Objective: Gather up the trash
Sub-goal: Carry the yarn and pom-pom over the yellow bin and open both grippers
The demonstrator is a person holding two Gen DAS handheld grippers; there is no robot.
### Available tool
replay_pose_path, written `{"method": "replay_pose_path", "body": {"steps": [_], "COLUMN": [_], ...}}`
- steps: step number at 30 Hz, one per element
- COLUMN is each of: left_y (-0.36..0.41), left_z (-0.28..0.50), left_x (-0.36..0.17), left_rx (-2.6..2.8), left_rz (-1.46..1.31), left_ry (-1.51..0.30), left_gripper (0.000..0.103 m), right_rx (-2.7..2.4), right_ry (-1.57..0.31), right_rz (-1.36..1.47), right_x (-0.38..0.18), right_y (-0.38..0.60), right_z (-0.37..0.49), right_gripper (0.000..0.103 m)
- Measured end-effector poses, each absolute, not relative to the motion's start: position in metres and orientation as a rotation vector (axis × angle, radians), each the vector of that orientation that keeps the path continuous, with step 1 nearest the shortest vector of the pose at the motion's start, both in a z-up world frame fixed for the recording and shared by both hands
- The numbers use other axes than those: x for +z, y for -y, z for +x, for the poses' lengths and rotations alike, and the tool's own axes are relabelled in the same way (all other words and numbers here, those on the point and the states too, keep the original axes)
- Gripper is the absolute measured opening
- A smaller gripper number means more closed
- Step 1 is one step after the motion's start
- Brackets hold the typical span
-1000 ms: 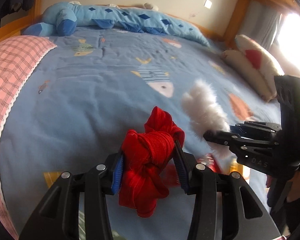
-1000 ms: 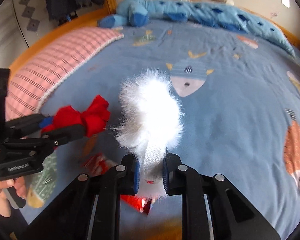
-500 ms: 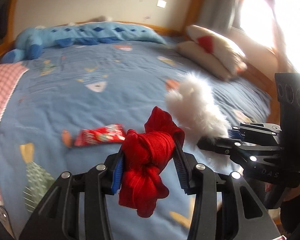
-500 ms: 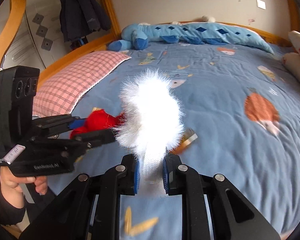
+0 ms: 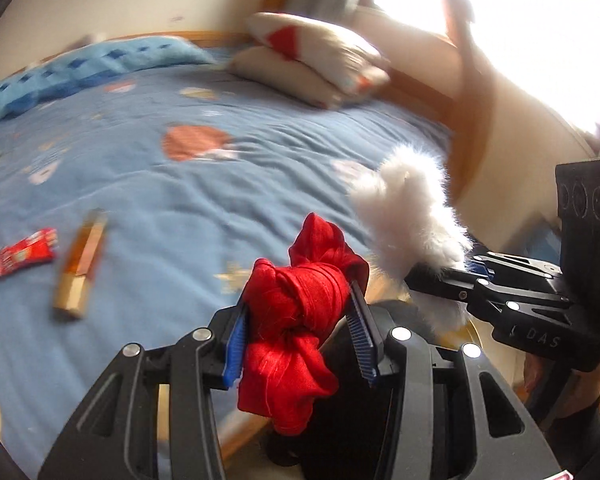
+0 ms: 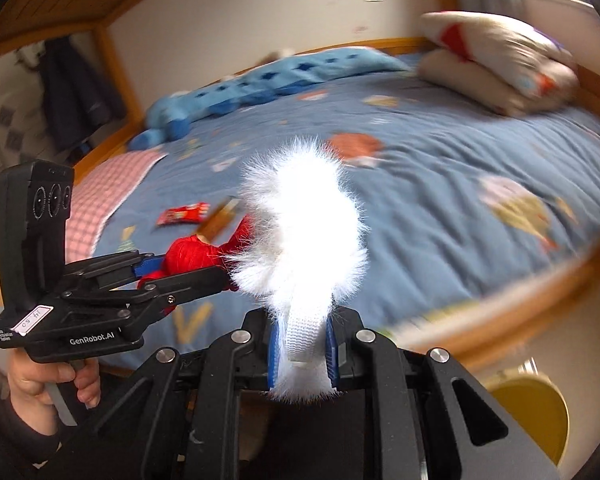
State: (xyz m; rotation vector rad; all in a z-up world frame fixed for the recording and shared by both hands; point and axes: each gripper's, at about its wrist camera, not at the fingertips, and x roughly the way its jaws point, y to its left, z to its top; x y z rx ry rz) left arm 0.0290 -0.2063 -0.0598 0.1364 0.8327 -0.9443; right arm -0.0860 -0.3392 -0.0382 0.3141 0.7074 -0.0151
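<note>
My left gripper is shut on a knotted red cloth and holds it in the air near the bed's edge. My right gripper is shut on a white furry item by its white strap. The two grippers are side by side; the right gripper with the white furry item shows at the right of the left wrist view, and the left gripper with the red cloth shows in the right wrist view. A red snack wrapper and an orange-brown packet lie on the blue bedspread.
Two cream pillows and a blue plush toy lie at the bed's far side. A pink checked pillow is at the left. The wooden bed frame runs below the grippers. A yellow round container stands on the floor at lower right.
Both grippers have swung right and pulled back off the bed towards its edge, still holding their items. The wrapper and packet stay on the bedspread, now further left.
</note>
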Motion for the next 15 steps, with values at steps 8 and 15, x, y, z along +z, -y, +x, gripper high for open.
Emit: {"method": "replay_pose_path", "body": {"steps": [8,15], "left_y": [0.286,0.331], "left_z": [-0.041,-0.087], "left_x": [-0.071,-0.087], "left_rx": [-1.137,-1.241], "left_rz": [0.269,0.355], "left_ry": [-0.829,-0.84], "left_gripper": [0.045,0.045], "right_rx": [-0.197,-0.329], "right_ry": [-0.68,-0.719], "right_rz": [0.417,0.499], "right_x": [-0.058,-0.095], "right_y": [0.389,0.419], "right_z": [-0.179,-0.247], "right_gripper": [0.018,0.018]}}
